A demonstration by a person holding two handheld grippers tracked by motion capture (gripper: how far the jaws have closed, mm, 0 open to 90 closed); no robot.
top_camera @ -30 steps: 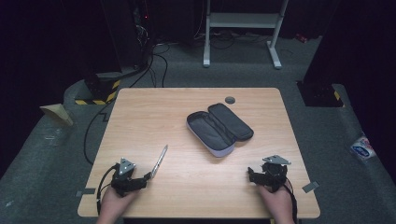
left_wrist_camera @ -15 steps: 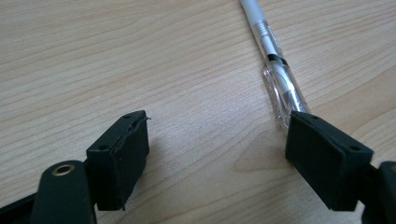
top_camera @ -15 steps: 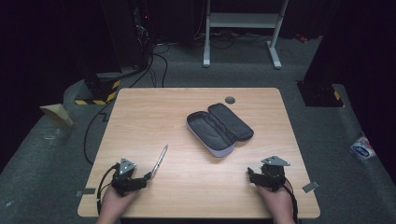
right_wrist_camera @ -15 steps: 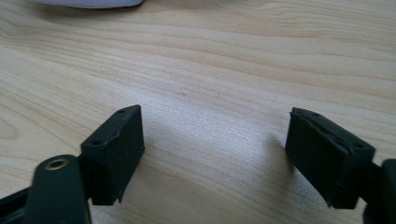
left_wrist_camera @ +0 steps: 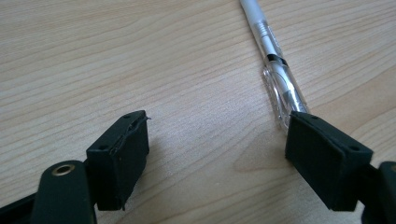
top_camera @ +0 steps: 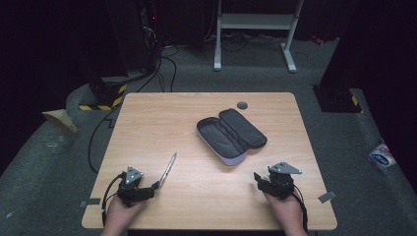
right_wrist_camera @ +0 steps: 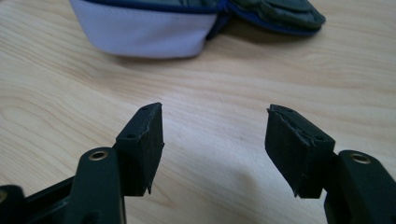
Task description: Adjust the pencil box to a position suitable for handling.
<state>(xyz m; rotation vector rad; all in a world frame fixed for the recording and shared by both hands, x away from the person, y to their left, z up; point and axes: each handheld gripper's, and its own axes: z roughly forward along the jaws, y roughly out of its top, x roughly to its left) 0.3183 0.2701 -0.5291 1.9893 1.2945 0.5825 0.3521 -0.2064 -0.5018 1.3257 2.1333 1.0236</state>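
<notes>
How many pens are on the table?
1. The clear and silver plastic pen lies on the wooden table, by the left gripper. More could hide inside the open grey zip-up pencil case.

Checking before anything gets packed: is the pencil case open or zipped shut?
Open. The pencil case lies on the table with its lid folded back, both dark inner halves showing, apparently empty.

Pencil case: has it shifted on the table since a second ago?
No. The open pencil case lies in the same spot, just below the small dark disc near the table's far edge, as before.
</notes>
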